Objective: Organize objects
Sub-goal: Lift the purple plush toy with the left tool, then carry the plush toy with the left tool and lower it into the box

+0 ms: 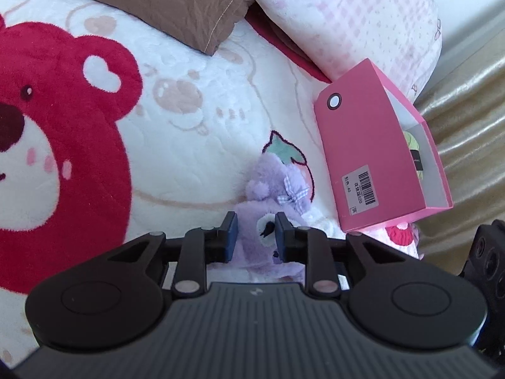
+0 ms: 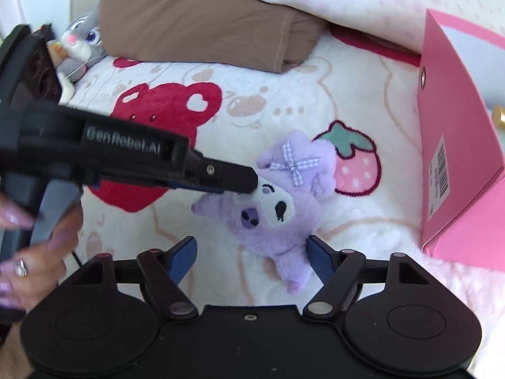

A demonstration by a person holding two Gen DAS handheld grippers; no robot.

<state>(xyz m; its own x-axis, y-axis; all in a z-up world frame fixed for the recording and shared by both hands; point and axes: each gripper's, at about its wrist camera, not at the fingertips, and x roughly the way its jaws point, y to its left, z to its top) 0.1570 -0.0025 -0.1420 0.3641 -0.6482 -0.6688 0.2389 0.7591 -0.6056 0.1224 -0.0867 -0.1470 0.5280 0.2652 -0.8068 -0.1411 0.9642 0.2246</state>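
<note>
Bear blanket (image 1: 195,145), left tongs (image 1: 256,237) pinching purple plush (image 1: 271,186)

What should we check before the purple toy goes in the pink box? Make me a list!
1. Left tongs pinching the purple plush toy: ok, the pads squeeze its head.
2. Right tongs out of the way: ok, they stand open with the pads off the toy's sides.
3. Toy lifted off the blanket: not ok, it lies on it.
4. Pink box open: ok, its open side faces right in the left view.
5. Room inside the box: cannot tell, something green is already in there.
6. Box steady: cannot tell, it leans on the pillow.
</note>
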